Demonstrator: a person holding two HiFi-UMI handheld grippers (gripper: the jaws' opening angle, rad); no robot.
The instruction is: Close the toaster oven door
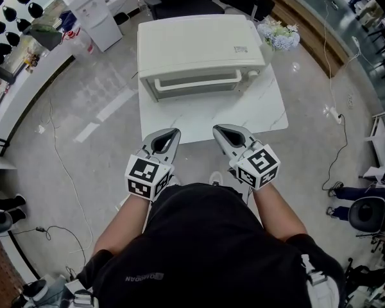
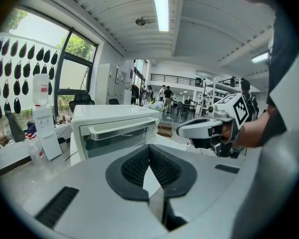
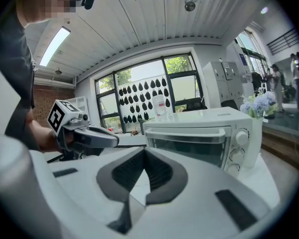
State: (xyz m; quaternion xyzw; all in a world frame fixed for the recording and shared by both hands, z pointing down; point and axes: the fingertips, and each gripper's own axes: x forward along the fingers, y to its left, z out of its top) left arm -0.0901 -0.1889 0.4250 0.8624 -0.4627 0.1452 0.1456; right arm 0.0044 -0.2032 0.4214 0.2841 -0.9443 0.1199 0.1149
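Head view shows one white toaster oven standing at the far side of a marble worktop, its front facing the person. Its single glass door stands upright, shut or very nearly; I cannot tell whether a gap remains. The door should be a light, stiff panel on a bottom hinge, with hard, smooth glass, so it is best pushed on its one bar handle along the top edge, gently so the light oven does not slide. There are three knobs beside the door. The left gripper and right gripper, two in all, hover apart from the oven, each with jaws together and nothing between.
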